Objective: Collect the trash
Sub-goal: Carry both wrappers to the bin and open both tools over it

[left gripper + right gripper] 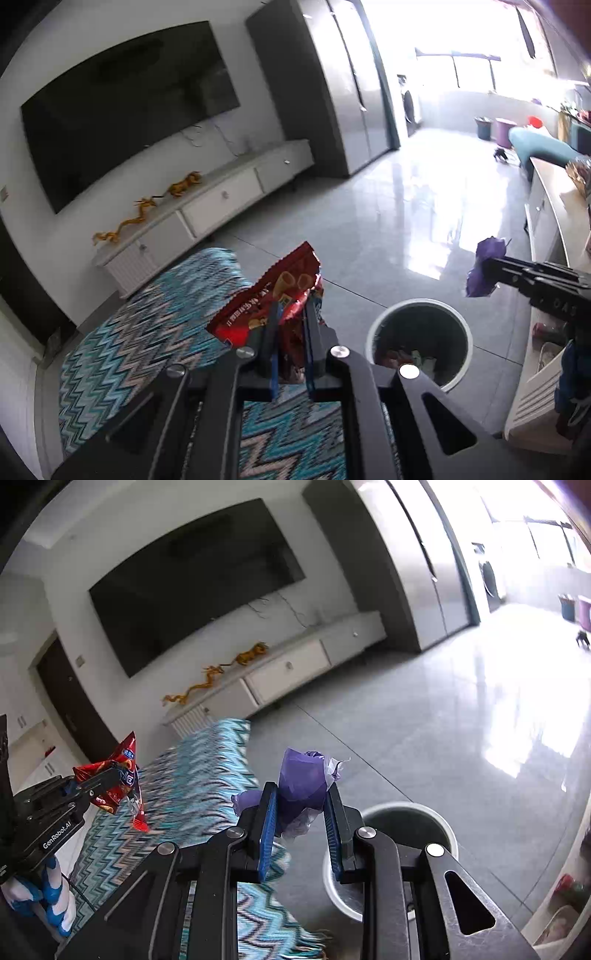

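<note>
My left gripper [291, 314] is shut on a red snack bag [273, 291] and holds it in the air above the rug, left of the bin. It also shows in the right wrist view [110, 775]. My right gripper [301, 794] is shut on a crumpled purple wrapper [301, 781], held up just left of the bin. The wrapper also shows in the left wrist view [484, 269]. A round white trash bin [419, 341] stands on the floor with some trash inside; its rim shows in the right wrist view [406, 808].
A blue zigzag rug [147, 328] lies on the grey tiled floor [388, 221]. A white TV cabinet [207, 206] with golden dragon figures stands under a wall TV [125, 110]. A white table [557, 206] with items is at the right.
</note>
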{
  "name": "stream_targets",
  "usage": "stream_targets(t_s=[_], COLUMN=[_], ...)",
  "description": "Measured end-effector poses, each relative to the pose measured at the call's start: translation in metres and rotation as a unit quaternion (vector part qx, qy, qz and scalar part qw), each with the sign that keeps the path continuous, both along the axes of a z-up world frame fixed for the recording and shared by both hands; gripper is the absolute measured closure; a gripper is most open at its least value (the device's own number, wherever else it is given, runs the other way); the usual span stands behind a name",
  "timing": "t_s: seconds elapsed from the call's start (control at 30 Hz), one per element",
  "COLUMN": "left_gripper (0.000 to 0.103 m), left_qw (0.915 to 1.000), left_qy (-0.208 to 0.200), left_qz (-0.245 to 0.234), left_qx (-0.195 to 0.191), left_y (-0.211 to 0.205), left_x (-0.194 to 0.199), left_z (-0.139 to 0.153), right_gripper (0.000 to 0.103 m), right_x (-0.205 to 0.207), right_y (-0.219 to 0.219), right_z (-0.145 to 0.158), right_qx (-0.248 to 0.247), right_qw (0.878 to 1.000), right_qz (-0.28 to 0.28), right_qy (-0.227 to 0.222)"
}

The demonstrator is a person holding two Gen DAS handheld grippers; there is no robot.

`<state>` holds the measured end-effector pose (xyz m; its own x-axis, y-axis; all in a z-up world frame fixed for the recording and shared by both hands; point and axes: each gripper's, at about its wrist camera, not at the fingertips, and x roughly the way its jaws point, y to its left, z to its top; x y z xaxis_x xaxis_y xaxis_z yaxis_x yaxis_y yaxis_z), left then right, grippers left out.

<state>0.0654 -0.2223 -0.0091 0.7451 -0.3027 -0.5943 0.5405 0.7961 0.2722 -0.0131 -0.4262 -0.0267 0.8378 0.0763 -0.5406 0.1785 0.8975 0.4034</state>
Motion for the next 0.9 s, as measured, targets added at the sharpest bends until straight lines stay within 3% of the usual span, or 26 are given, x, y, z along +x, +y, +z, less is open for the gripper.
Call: stream_targets(t_s=[0.4, 0.77, 0.9], left_gripper=[0.093, 0.092, 0.089], left_qw=[0.9958, 0.9861, 0.978], left_qy=[0.063, 0.144, 0.194], left_qz=[-0.048, -0.071, -0.075], left_qx=[0.046, 0.042, 0.017], left_y=[-0.083, -0.131, -0.14], left_x=[0.03, 0.063, 0.075], left_z=[-0.055, -0.095, -0.107], right_gripper=[0.077, 0.075, 0.061], right_x=[0.026, 0.046, 0.048], right_y=[-0.041, -0.052, -0.052], right_z=[-0.064, -0.114, -0.123], right_qx=[0.049, 0.054, 0.047], right_qw=[0.996, 0.99, 0.987], right_qz=[-0.034, -0.051, -0.07], right_qy=[0.064, 0.12, 0.138])
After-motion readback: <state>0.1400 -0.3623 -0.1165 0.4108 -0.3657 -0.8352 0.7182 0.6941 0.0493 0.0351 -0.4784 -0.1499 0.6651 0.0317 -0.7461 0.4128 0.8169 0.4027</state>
